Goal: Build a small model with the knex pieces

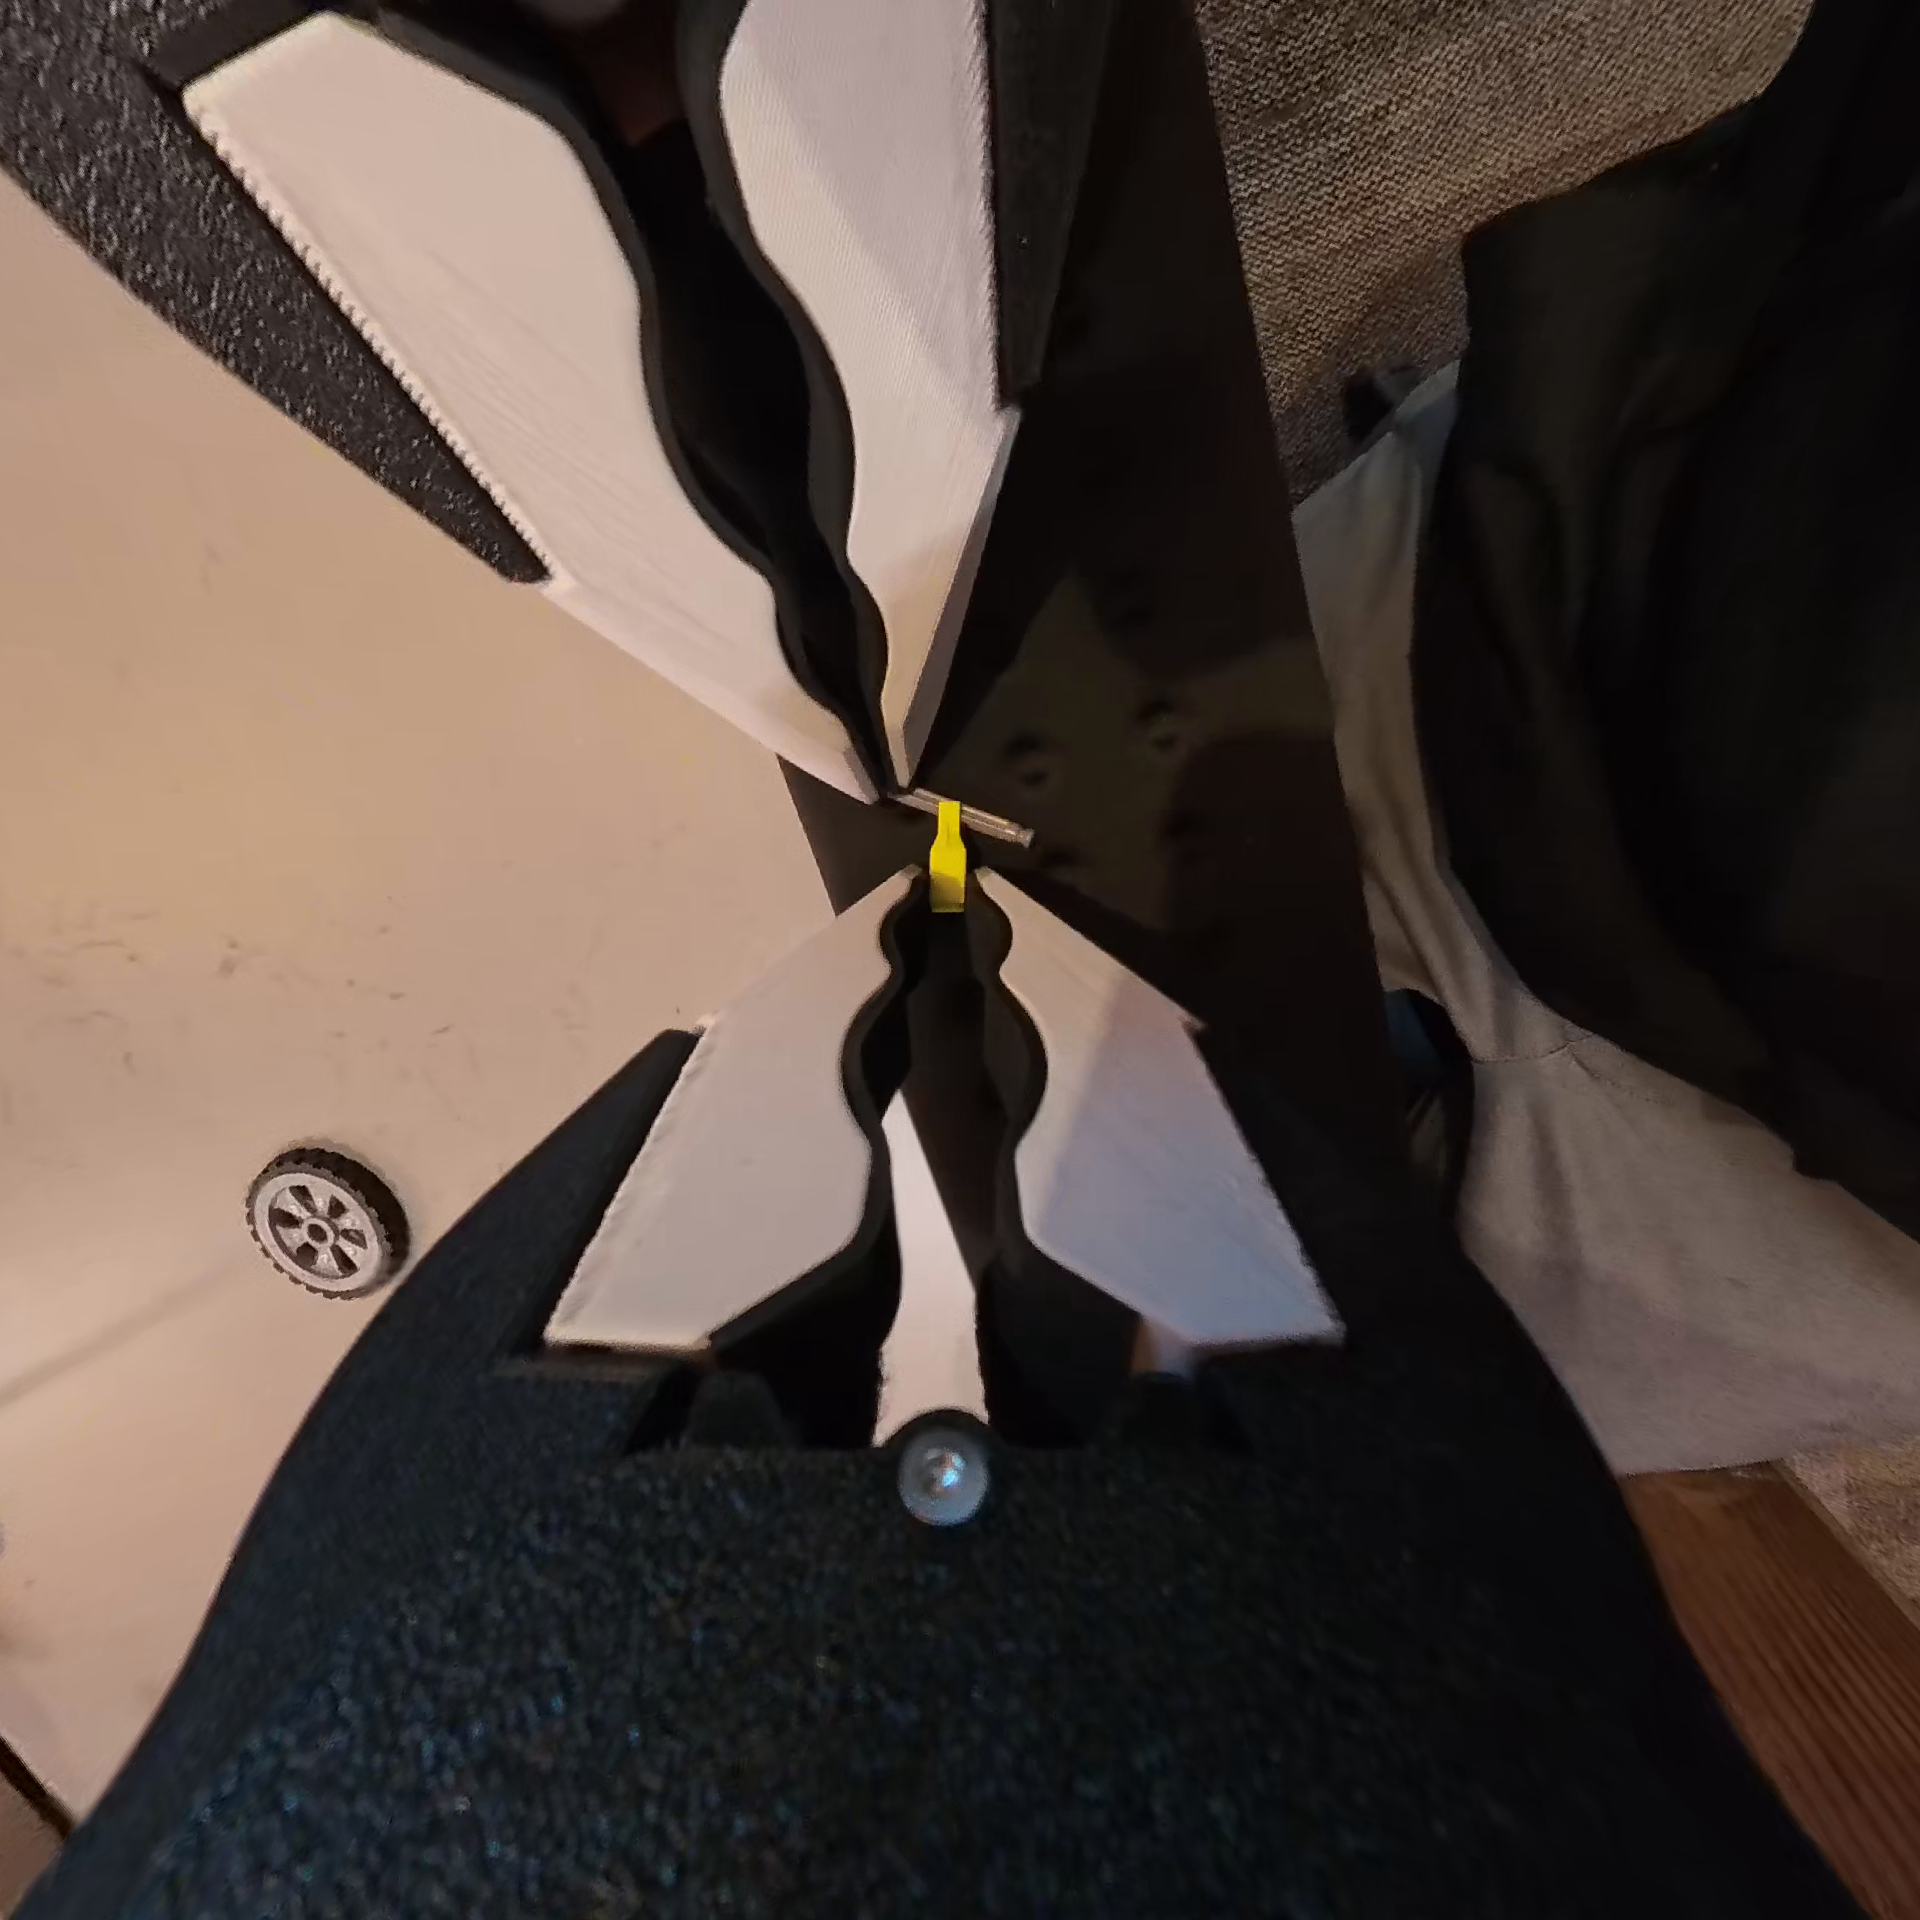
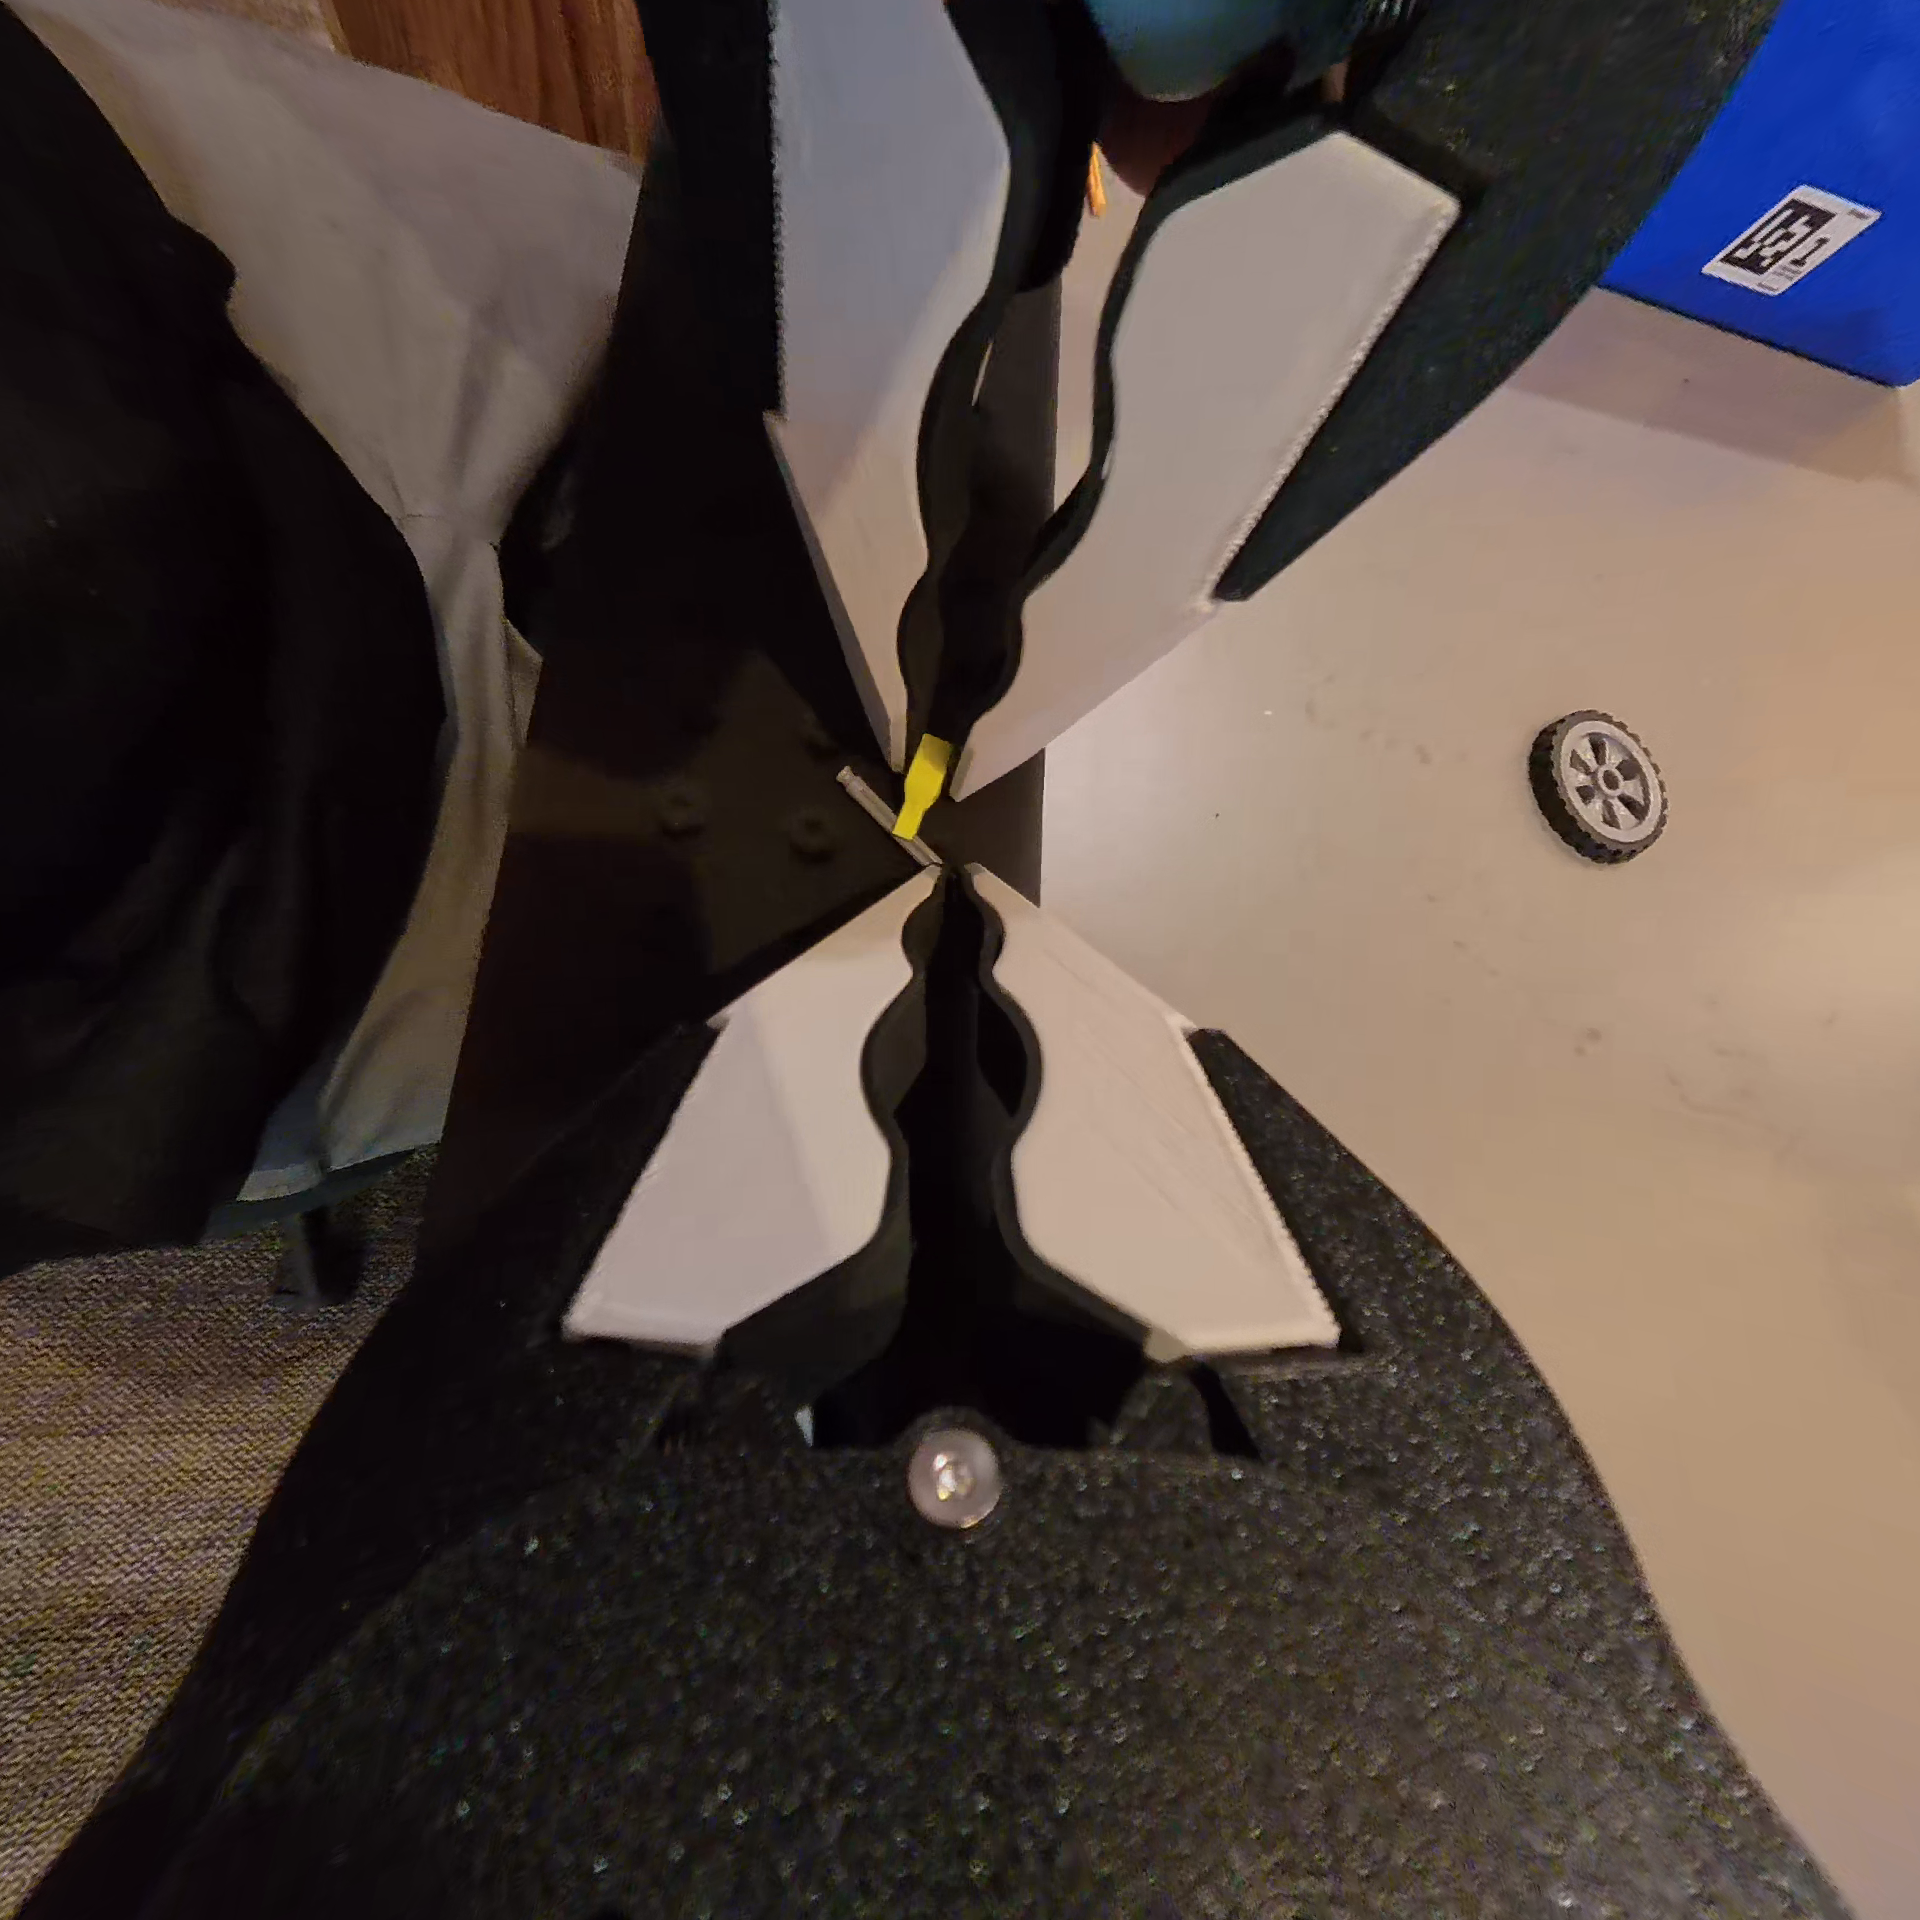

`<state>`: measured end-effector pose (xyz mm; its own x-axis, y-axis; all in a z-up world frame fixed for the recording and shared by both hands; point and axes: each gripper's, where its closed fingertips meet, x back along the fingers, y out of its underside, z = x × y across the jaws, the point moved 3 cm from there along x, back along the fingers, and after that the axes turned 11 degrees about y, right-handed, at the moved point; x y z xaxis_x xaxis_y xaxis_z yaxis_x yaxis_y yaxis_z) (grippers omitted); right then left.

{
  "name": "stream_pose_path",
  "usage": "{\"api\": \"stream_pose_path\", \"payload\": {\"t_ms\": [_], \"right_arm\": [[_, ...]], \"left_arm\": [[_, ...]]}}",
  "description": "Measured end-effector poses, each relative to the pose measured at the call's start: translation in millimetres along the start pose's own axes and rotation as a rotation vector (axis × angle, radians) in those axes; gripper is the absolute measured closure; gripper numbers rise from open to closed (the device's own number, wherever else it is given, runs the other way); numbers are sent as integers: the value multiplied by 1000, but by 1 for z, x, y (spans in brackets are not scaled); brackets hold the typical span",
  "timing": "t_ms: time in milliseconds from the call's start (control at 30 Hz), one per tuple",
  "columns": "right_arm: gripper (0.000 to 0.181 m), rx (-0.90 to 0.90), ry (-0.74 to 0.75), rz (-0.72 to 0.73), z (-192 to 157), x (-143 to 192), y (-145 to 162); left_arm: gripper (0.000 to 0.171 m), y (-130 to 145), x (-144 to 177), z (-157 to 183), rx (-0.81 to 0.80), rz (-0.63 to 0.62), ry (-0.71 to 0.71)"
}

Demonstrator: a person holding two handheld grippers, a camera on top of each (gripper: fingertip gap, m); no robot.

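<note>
1. The left gripper [image 1: 940, 883] has its jaws nearly closed, pinching a small yellow piece [image 1: 947, 860] at its fingertips.
2. The right gripper [image 2: 940, 868] meets it tip to tip, jaws pressed together on one end of a thin metal pin [image 2: 883, 812].
3. The yellow piece touches the pin just beyond the right gripper's tips; the pin crosses its narrow end.
4. A small grey wheel with a black tyre [image 2: 1598, 787] lies on the pale table [image 2: 1455, 935], well off to the right gripper's right.
5. A blue box [image 2: 1787, 197] sits farther ahead on that same side.
6. Dark and pale cloth [image 2: 312, 416] lies to the right gripper's left.

Toy wheel [image 2: 1598, 787], blue box [image 2: 1787, 197], table [image 2: 1455, 1039]
</note>
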<state>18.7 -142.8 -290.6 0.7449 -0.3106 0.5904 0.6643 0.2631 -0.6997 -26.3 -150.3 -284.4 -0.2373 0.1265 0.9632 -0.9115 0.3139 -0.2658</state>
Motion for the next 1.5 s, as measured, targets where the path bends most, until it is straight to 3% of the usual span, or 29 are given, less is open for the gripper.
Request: {"api": "stream_pose_path", "payload": {"t_ms": [33,367,700,1200,1500], "right_arm": [[181,3,1,1,0,0,0],[181,21,-9,0,-3,-2,3],[181,29,-6,-1,-5,-3,4],[181,35,6,2,-5,-3,5],[181,41,15,6,-5,-3,5]], "left_arm": [[169,-1,0,0,-25,-1,-5],[170,-4,-3,-3,-101,7,90],[171,-8,-7,-4,6,18,101],[171,-10,-11,0,214,103,-52],[171,-13,-12,1,294,71,-166]]}}
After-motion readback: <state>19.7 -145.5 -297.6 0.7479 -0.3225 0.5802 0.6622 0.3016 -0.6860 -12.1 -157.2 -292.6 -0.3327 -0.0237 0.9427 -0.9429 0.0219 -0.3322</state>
